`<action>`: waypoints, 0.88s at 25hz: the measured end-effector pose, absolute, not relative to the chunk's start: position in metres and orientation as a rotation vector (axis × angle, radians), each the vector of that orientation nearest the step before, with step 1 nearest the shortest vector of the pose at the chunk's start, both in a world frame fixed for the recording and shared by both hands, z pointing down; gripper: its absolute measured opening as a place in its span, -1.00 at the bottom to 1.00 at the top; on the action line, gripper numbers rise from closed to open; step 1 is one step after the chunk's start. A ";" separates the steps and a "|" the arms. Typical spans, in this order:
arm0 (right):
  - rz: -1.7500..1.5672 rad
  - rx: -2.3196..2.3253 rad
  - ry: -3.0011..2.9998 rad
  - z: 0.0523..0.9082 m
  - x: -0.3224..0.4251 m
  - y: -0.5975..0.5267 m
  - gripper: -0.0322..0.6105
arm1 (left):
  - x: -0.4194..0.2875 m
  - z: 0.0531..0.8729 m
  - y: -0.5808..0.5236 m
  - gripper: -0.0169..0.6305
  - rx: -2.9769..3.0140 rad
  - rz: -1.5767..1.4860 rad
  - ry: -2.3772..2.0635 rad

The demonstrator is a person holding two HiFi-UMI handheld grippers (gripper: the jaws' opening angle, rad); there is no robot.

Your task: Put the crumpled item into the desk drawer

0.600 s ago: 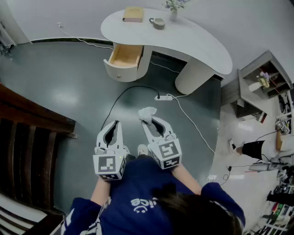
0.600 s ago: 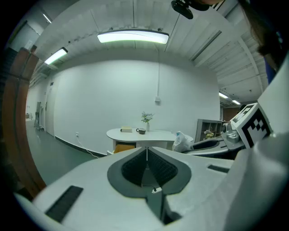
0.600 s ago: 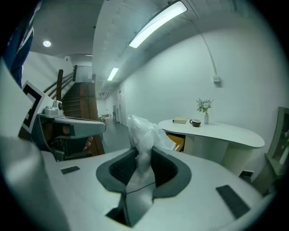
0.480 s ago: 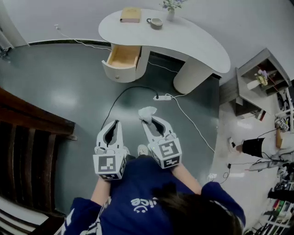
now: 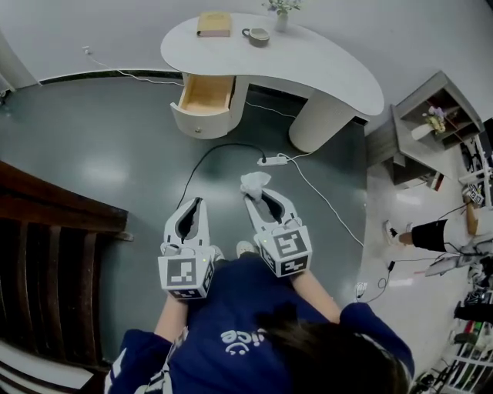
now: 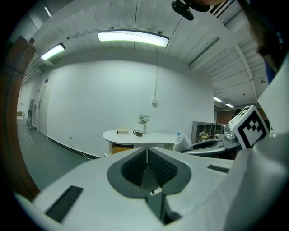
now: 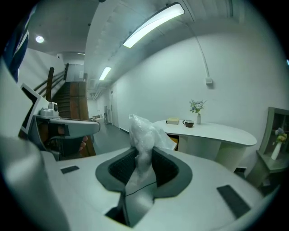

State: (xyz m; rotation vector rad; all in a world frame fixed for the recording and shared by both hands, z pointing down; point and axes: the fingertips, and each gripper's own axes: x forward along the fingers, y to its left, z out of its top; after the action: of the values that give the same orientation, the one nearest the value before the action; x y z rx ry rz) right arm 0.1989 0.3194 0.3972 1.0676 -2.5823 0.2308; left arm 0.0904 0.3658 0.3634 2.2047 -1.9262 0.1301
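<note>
Two grippers show at the centre of the head view: the left gripper (image 5: 194, 206) and the right gripper (image 5: 260, 197). There is one bag (image 5: 254, 183). At the top of the frame stands one bench (image 5: 331, 65) with one drawer (image 5: 206, 96). On the bench are one book (image 5: 214, 24), one cup (image 5: 258, 35) and one vase (image 5: 280, 19). On the floor lie one power strip (image 5: 275, 161) and one black cable (image 5: 202, 161). One shelf unit (image 5: 431, 123) stands at the right edge.
</note>
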 end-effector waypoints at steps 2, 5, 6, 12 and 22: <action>0.229 1.094 -2.570 0.400 0.197 0.319 -0.53 | 0.084 0.366 0.369 -0.91 2.203 0.131 -1.927; 0.242 1.104 -2.574 0.400 0.190 0.320 -0.52 | 0.073 0.368 0.372 -0.91 2.186 0.119 -1.927; 0.242 1.098 -2.577 0.400 0.186 0.321 -0.51 | 0.070 0.368 0.372 -0.91 2.180 0.111 -1.925; 0.231 1.076 -2.576 0.405 0.171 0.304 -0.52 | 0.059 0.371 0.357 -0.91 2.182 0.098 -1.902; 0.363 1.000 -2.596 0.420 0.168 0.225 -0.52 | 0.057 0.378 0.290 -0.91 2.137 0.153 -1.958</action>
State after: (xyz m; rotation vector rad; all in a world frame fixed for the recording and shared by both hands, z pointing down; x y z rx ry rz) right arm 0.1679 0.2247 0.4203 1.0001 -2.5959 0.3627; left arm 0.0569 0.2902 0.3781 2.1375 -1.9577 0.1529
